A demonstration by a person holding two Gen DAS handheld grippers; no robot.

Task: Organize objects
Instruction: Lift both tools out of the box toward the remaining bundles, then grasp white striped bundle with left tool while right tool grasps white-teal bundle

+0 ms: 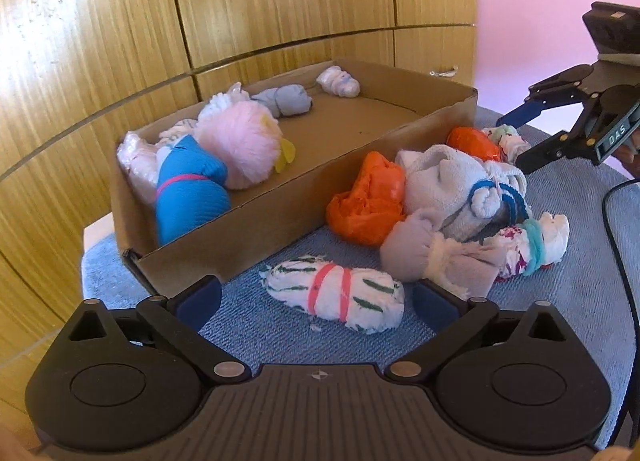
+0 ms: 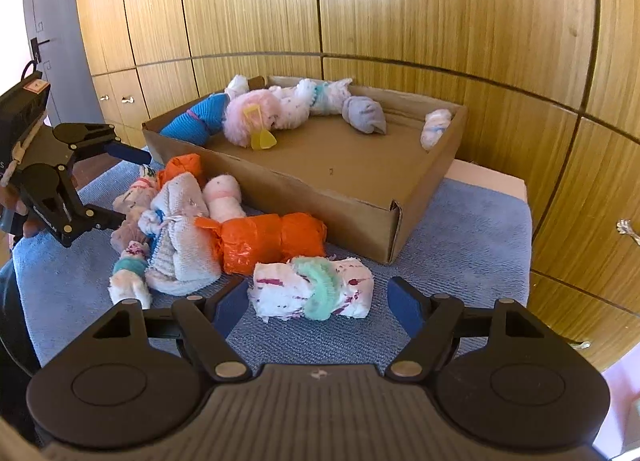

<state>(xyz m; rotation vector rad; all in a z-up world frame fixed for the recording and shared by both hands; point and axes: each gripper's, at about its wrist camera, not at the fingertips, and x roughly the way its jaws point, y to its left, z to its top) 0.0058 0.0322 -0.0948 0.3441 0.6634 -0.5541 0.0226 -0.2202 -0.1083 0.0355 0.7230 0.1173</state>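
Observation:
A cardboard box [image 1: 248, 221] [image 2: 320, 197] on a blue mat holds several rolled cloth bundles, among them a blue one [image 1: 188, 193] and a fluffy pink one [image 1: 240, 145]. More bundles lie in a pile beside the box. My left gripper [image 1: 316, 297] is open around a white bundle with green stripes and red bands [image 1: 336, 293]. My right gripper [image 2: 316, 301] is open around a white bundle with a teal band [image 2: 316, 289]. Each gripper also shows in the other's view, the left one [image 2: 128, 189] and the right one [image 1: 516, 141], both open.
The pile holds two orange bundles [image 1: 368, 197] [image 1: 472, 143], a white knit one [image 1: 460, 189] and a grey one [image 1: 412, 249]. Wooden cabinet doors [image 2: 400, 1] stand behind the box. A black cable [image 1: 616, 245] lies on the blue mat [image 2: 472, 229] at right.

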